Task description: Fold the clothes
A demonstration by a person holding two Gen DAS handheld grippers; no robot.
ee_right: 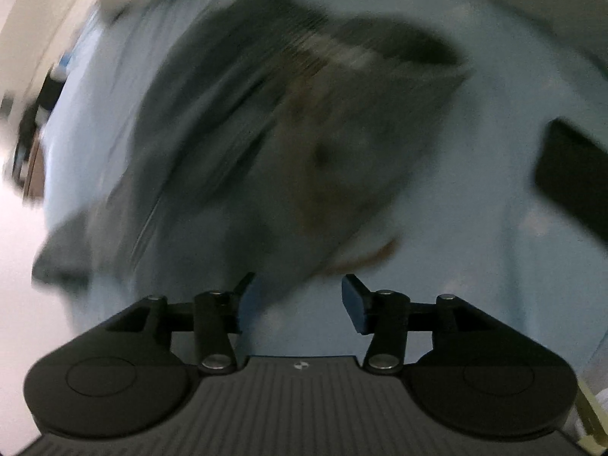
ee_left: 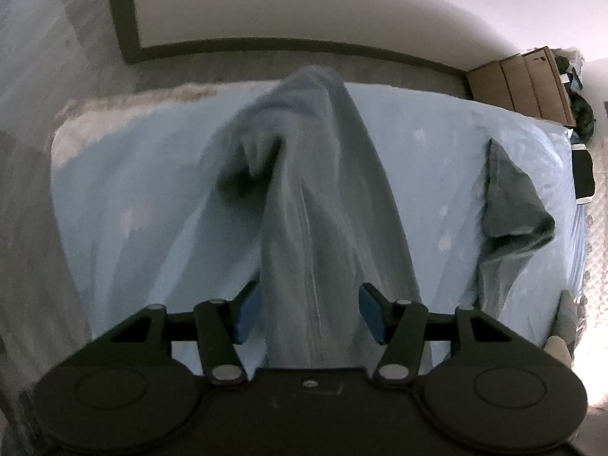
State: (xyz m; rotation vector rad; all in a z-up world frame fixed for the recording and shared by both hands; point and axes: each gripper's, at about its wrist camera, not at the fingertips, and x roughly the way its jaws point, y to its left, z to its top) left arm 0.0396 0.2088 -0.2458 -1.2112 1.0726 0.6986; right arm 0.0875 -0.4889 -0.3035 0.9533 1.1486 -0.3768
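Observation:
A grey-blue garment (ee_left: pixel 315 197) lies stretched in a long ridge over the light blue bed (ee_left: pixel 133 197), and it runs down between the fingers of my left gripper (ee_left: pixel 309 313). The left jaws stand wide apart with the cloth passing between them. Another part of the garment (ee_left: pixel 509 205) is bunched at the bed's right side. In the right wrist view the garment (ee_right: pixel 266 144) is a motion-blurred grey heap on the bed (ee_right: pixel 475 228). My right gripper (ee_right: pixel 294 302) is open just above the heap's near edge, with nothing held.
A dark-framed white panel (ee_left: pixel 304 3) stands on the wall behind the bed. A wooden cabinet (ee_left: pixel 520 79) with dark bags stands at the far right. A black object (ee_left: pixel 583 176) lies at the bed's right edge and also shows in the right wrist view (ee_right: pixel 573 174).

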